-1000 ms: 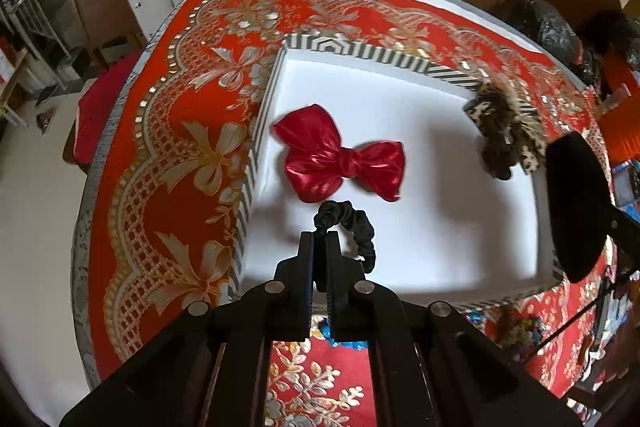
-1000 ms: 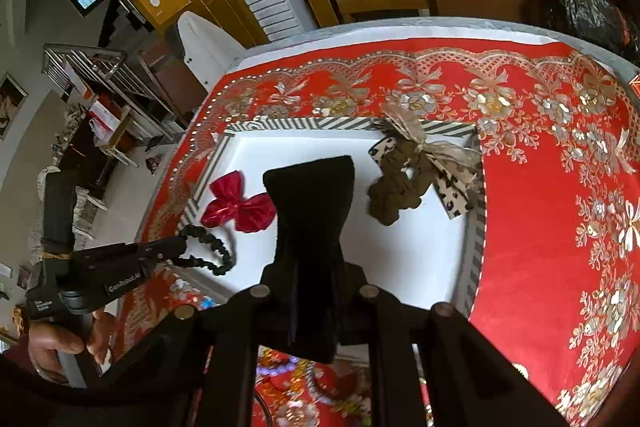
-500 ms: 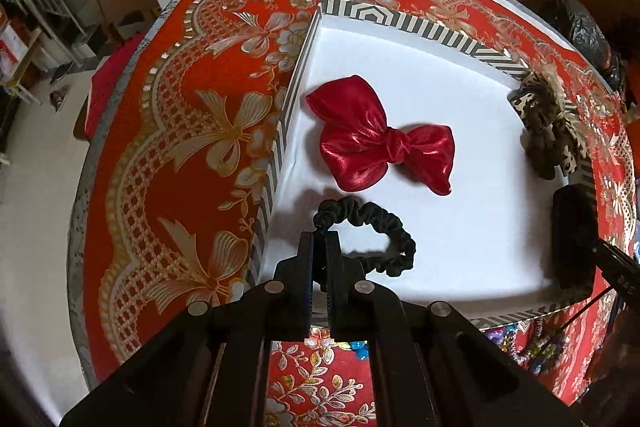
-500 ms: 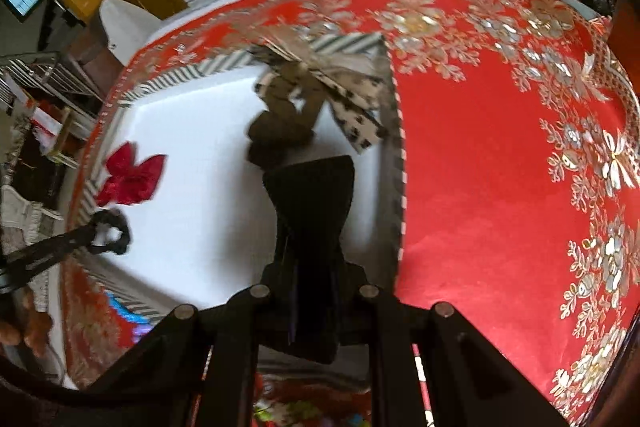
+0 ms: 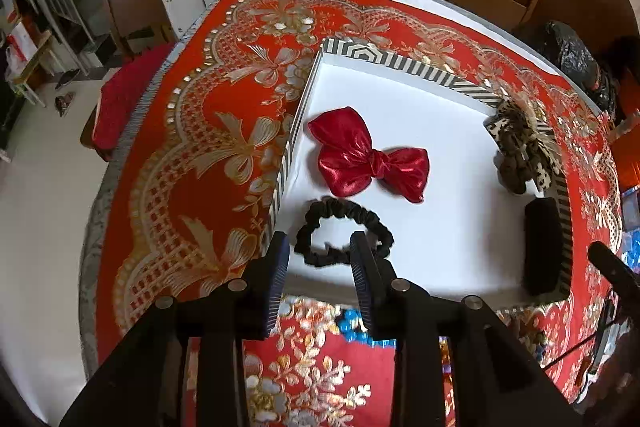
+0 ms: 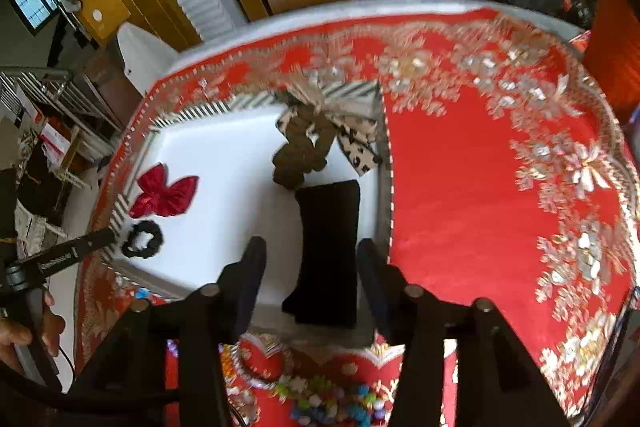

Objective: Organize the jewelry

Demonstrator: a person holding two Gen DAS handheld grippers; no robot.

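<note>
Red cloth (image 5: 168,195) under the white tray (image 5: 440,131): your left gripper (image 5: 320,255) is opening, the scrunchie (image 5: 344,231) lying loose on the tray floor. Your right gripper (image 6: 310,259) is opening off the black pouch (image 6: 328,227). Lift both straight up, clear of the tray's rim.

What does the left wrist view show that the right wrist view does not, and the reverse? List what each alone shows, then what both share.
Only the left wrist view: the left claw from behind, opening, with the black scrunchie lying beyond its tips.

Only the right wrist view: a hand gripping the left tool, and coloured beads below the tray.

Both: the white tray, red bow, leopard-print bow and black pad.
</note>
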